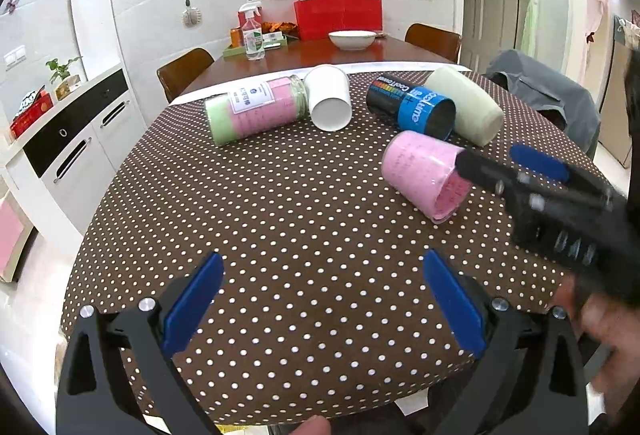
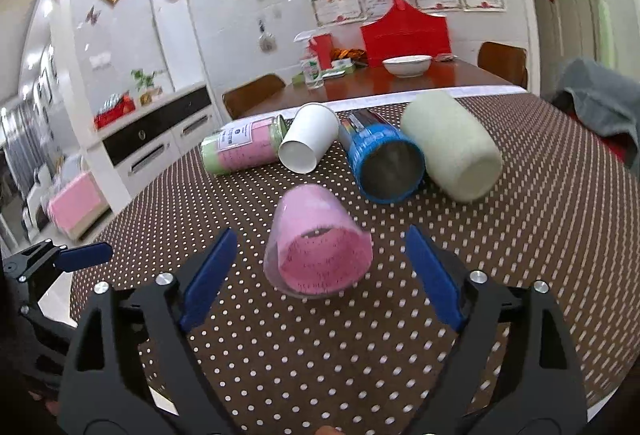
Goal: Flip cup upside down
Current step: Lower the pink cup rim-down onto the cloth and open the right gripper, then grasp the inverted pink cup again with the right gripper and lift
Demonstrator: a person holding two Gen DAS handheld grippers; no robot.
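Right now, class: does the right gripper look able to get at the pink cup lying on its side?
Probably yes. The right gripper is open, the pink cup lies just ahead between its fingers, and nothing stands between them.

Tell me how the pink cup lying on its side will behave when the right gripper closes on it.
The pink cup lies on its side on the dotted tablecloth, so a nudge would probably roll it in an arc, since it tapers. Its clear wall looks thin, so it is likely light and may flex or slip. The right gripper is open, fingers apart from it.
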